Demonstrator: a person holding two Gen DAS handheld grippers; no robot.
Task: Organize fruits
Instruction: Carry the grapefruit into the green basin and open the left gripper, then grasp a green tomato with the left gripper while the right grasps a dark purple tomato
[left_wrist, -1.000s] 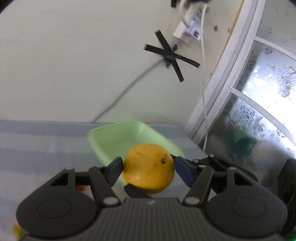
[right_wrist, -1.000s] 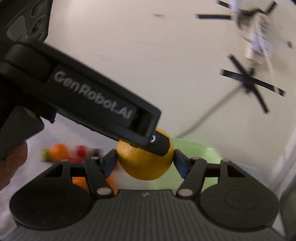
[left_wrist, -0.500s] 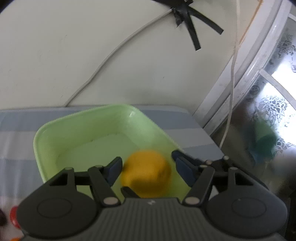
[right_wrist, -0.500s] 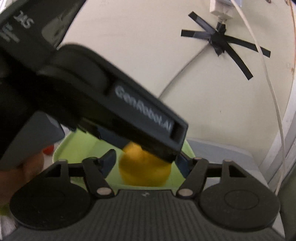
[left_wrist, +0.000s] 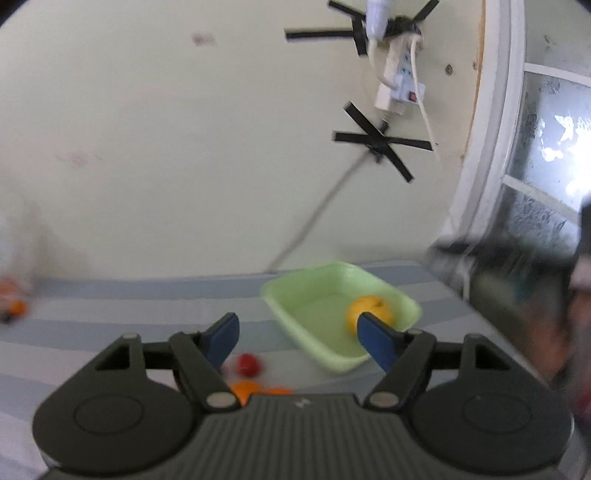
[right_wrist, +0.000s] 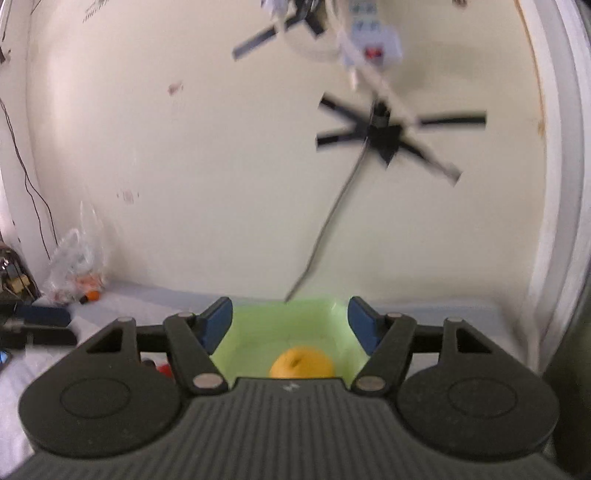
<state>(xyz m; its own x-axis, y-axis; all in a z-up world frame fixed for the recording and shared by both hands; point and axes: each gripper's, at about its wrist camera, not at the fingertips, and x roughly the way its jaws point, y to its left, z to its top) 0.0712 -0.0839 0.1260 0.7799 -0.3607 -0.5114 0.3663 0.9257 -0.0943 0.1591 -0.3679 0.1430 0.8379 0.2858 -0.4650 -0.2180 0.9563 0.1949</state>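
A yellow-orange fruit (left_wrist: 369, 313) lies in the light green tray (left_wrist: 295, 321) on the striped cloth. My left gripper (left_wrist: 297, 334) is open and empty, above the table just left of the tray. My right gripper (right_wrist: 290, 323) is open and empty above the same tray (right_wrist: 251, 332), with the fruit (right_wrist: 301, 365) just below its jaws. A small red fruit (left_wrist: 248, 363) and orange fruits (left_wrist: 243, 389) lie on the cloth below the left gripper.
A plastic bag with small fruits (right_wrist: 75, 273) sits at the back left by the wall. A cable and taped power strip (left_wrist: 400, 86) hang on the wall. A window frame (left_wrist: 491, 147) stands at the right. Dark clutter (right_wrist: 22, 325) lies at the far left.
Both grippers opened and let go of their oranges over the tray. They have pulled back and up. Only one orange shows in the tray now.
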